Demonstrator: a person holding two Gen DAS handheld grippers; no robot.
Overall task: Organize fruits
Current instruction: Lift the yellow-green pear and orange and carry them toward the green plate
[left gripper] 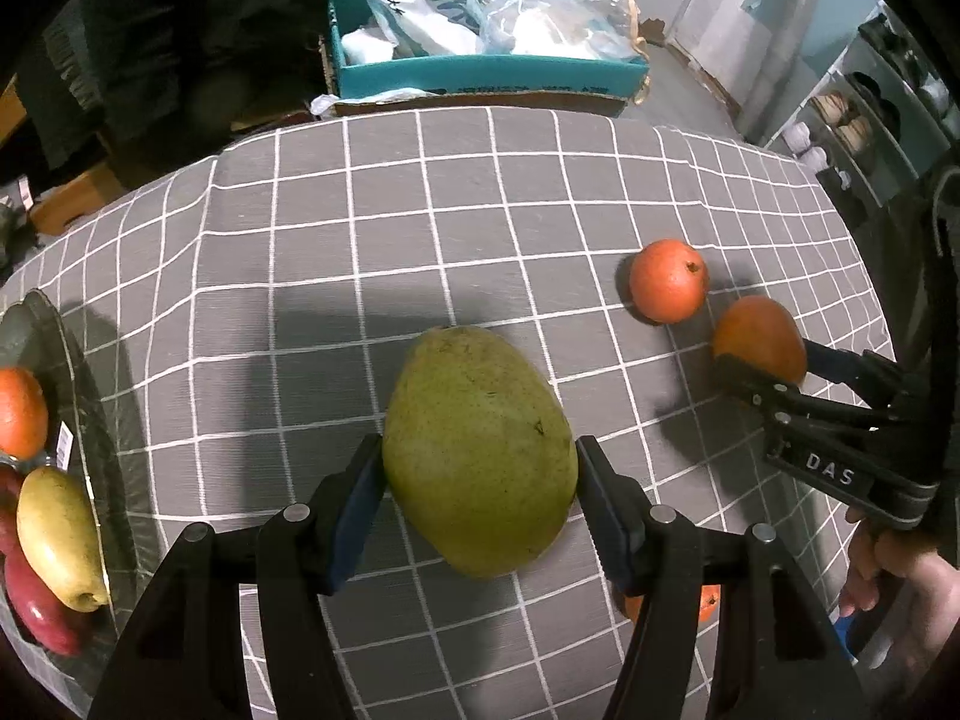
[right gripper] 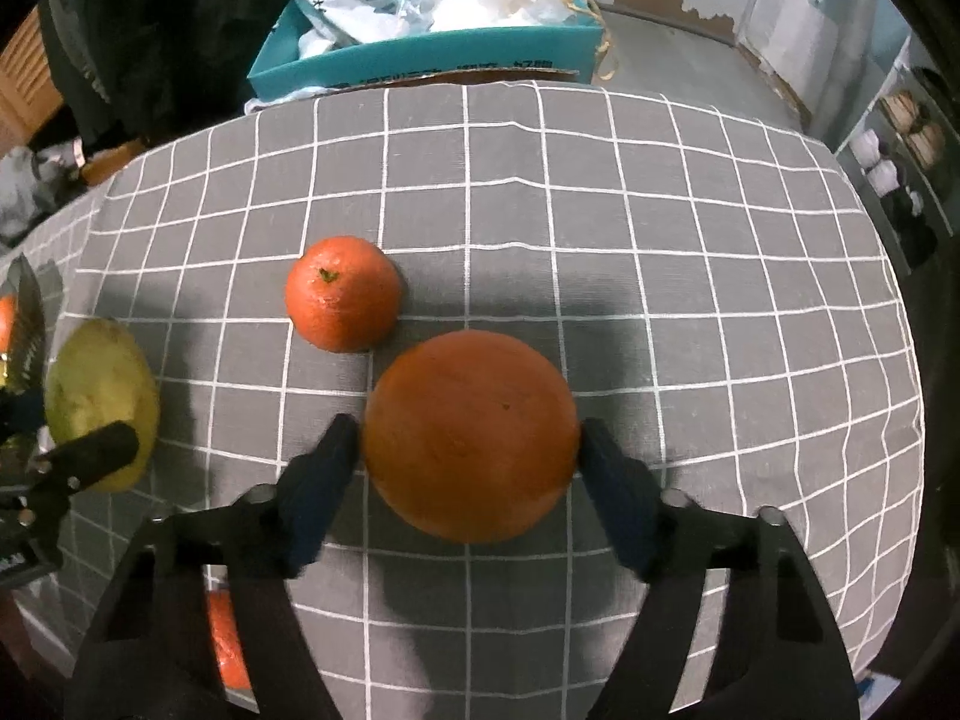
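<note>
Left wrist view is showing the left gripper (left gripper: 480, 474) clamping a dull green, speckled mango (left gripper: 479, 450) above the checked cloth (left gripper: 360, 252), its long axis tilting up-left to down-right, while the right gripper (right gripper: 471, 450) is pinching a smooth orange (right gripper: 471, 435) beside another orange (right gripper: 343, 294).

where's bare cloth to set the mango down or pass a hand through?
Free: the grey checked tablecloth is bare from the dark glass fruit tray across to the small orange tangerine, and back to the teal cardboard box. Crowded: the right side, where that tangerine sits beside the large orange in the right gripper, and the tray itself.
</note>
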